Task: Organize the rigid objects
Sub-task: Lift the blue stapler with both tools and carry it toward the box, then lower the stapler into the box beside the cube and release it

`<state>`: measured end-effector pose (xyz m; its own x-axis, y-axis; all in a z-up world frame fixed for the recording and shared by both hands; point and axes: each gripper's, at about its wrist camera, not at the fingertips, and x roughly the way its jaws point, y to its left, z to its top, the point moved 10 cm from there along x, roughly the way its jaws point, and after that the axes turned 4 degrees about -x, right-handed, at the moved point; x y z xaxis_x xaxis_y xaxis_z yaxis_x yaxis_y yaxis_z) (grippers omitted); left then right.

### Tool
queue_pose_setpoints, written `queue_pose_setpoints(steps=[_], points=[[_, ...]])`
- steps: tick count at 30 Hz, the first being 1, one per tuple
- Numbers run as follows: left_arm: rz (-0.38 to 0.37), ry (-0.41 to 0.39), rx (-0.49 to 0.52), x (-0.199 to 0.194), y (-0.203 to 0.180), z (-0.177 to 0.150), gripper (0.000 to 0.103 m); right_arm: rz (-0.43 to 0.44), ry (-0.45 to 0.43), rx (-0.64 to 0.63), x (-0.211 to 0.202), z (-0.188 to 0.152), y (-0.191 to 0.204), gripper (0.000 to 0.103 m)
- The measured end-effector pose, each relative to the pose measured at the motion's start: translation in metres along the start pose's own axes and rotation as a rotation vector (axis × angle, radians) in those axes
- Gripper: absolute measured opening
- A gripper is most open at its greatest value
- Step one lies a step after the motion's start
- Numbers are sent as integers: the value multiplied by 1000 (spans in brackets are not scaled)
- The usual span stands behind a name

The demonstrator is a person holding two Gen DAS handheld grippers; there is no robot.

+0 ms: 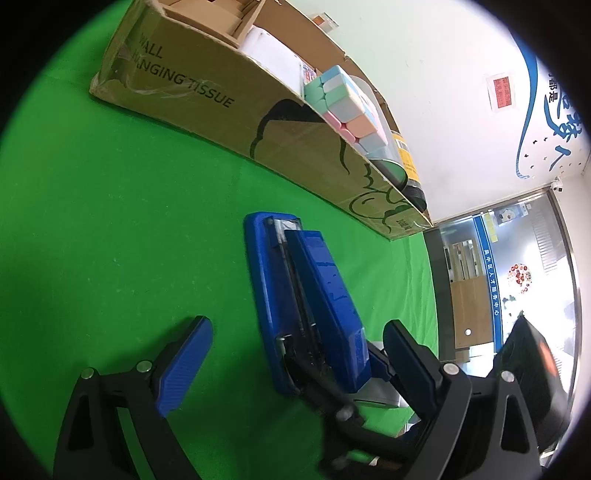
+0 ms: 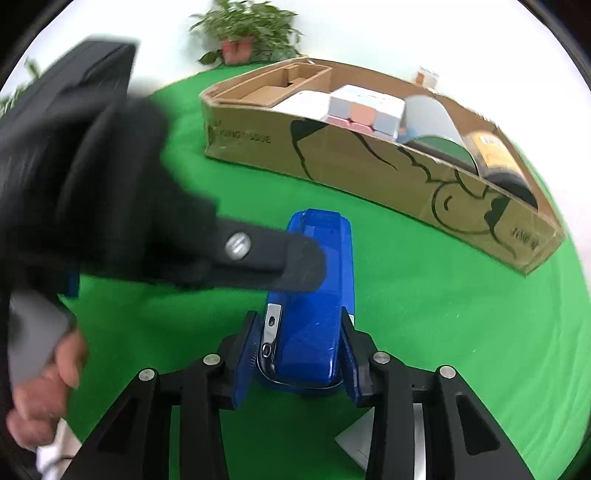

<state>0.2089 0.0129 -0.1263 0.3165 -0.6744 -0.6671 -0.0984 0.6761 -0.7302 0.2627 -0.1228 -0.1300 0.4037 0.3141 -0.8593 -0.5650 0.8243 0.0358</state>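
A blue stapler point(image 2: 314, 295) lies on the green cloth point(image 2: 424, 314), its nose towards a long cardboard box point(image 2: 351, 166). My right gripper point(image 2: 298, 321) is shut on the stapler's rear end, with both blue pads pressed against its sides. In the left wrist view the stapler point(image 1: 317, 288) lies between the wide-apart fingers of my left gripper point(image 1: 297, 325), which is open and does not touch it. One black finger point(image 2: 295, 262) of the left gripper reaches across the stapler's left side. The box point(image 1: 207, 85) holds a pastel puzzle cube point(image 1: 343, 107) and a dark bottle point(image 1: 408, 162).
The box also holds a wooden tray point(image 2: 288, 81) and a green round lid point(image 2: 443, 147). A person's hand point(image 2: 48, 387) holds the left gripper. A potted plant point(image 2: 247, 33) stands behind the table. The cloth's edge point(image 1: 430, 295) runs close to the right of the stapler.
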Motion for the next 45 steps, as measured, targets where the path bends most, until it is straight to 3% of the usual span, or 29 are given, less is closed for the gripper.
queue_pose_setpoints(steps=[3, 7, 12, 18, 20, 25, 30, 37, 45], points=[[-18, 13, -6, 4, -4, -2, 93, 103, 20, 83, 0, 3, -3, 24], [-31, 24, -14, 9, -9, -4, 93, 116, 27, 80, 2, 6, 5, 25], [-23, 16, -24, 8, -8, -4, 91, 179, 50, 163, 6, 13, 1, 25], [-22, 28, -84, 5, 2, 1, 73, 346, 92, 284, 8, 18, 12, 22], [-1, 25, -86, 4, 7, 3, 61, 338, 92, 281, 8, 20, 15, 22], [-10, -24, -57, -7, -2, 9, 60, 329, 79, 276, 0, 20, 22, 22], [-5, -95, 34, -37, -37, 33, 60, 321, -26, 258, -41, 40, 9, 22], [-15, -168, 161, -74, -98, 87, 60, 284, -197, 230, -98, 103, -10, 23], [-5, -149, 222, -69, -136, 168, 60, 257, -247, 267, -104, 190, -52, 23]])
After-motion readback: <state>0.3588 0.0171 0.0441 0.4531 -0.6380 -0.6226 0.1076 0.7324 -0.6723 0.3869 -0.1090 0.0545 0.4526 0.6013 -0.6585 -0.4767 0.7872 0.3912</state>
